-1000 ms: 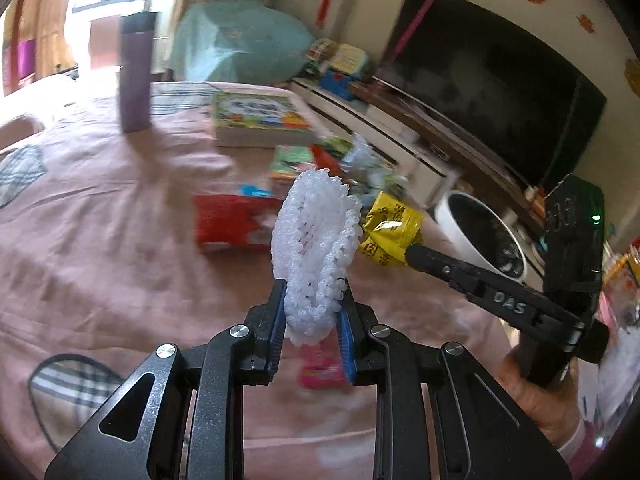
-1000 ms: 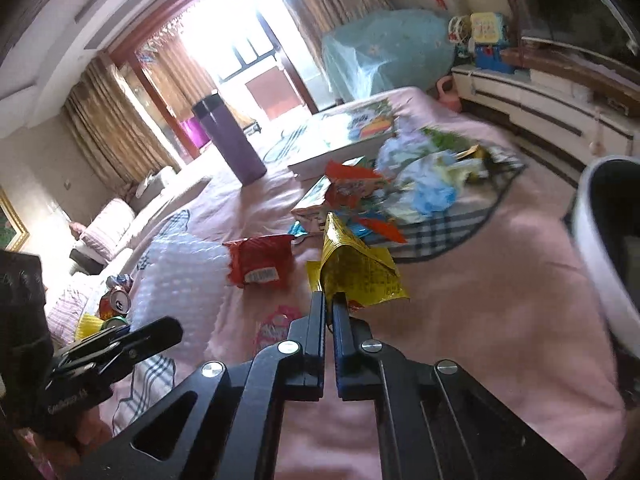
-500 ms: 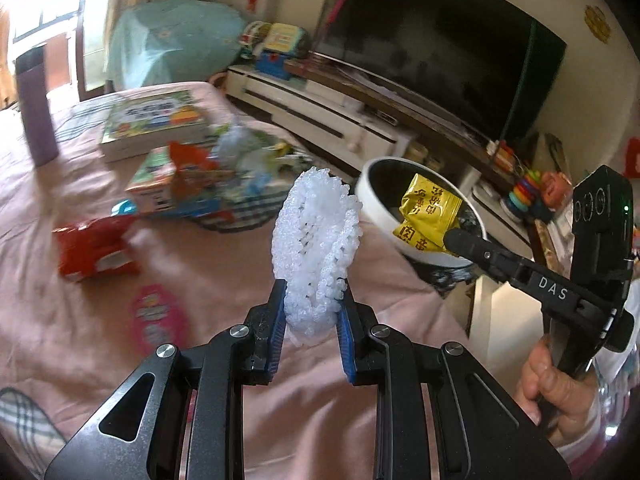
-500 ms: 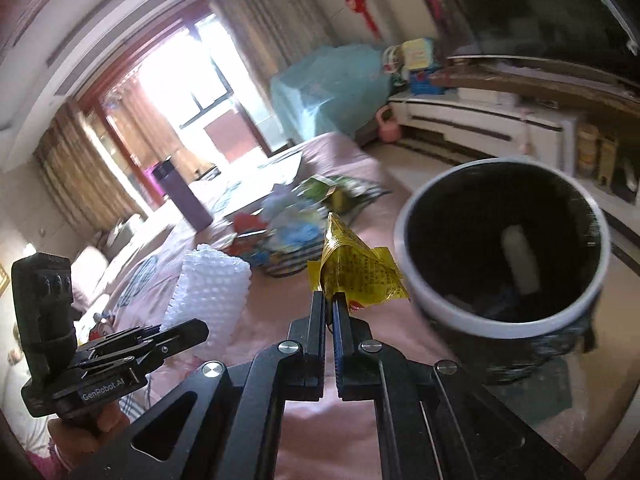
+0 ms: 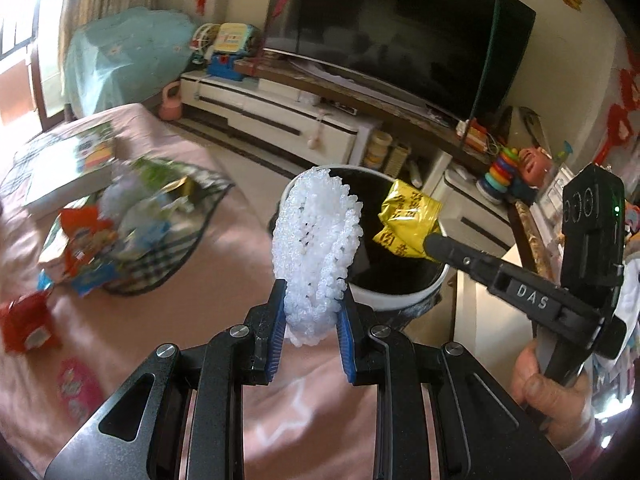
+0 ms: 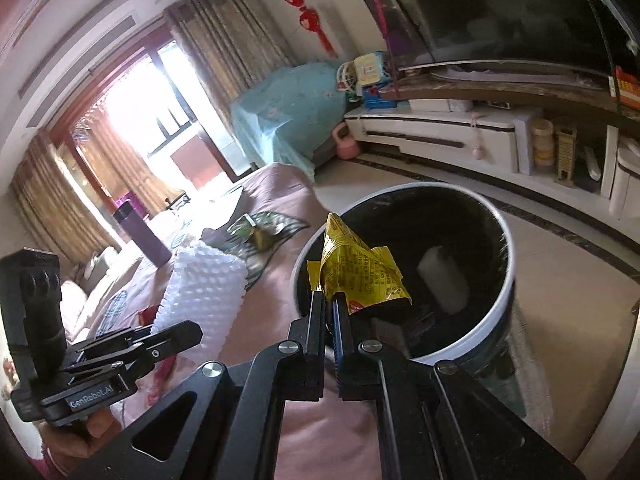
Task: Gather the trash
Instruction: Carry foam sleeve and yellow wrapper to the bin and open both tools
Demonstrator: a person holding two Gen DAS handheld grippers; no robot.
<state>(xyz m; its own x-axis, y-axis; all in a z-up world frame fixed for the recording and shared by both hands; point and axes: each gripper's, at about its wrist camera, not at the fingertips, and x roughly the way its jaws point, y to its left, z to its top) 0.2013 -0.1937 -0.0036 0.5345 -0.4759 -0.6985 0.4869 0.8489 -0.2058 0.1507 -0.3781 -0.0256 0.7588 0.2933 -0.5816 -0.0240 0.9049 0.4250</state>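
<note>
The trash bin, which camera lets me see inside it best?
The right wrist view. There the trash bin shows its whole white rim and a white lump at the bottom. In the left wrist view the white foam netting and yellow wrapper cover much of it.

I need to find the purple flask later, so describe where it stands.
Start at the bright window, then drop to the pink-covered table below it. The purple flask stands upright there, the only tall dark cylinder beside flat books and wrappers.

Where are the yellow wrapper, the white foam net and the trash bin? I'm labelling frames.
yellow wrapper [image 6: 356, 276]: right wrist view, printed face.
white foam net [image 5: 316, 252]: left wrist view, middle of the mesh.
trash bin [image 6: 505, 300]: right wrist view, white rim.
</note>
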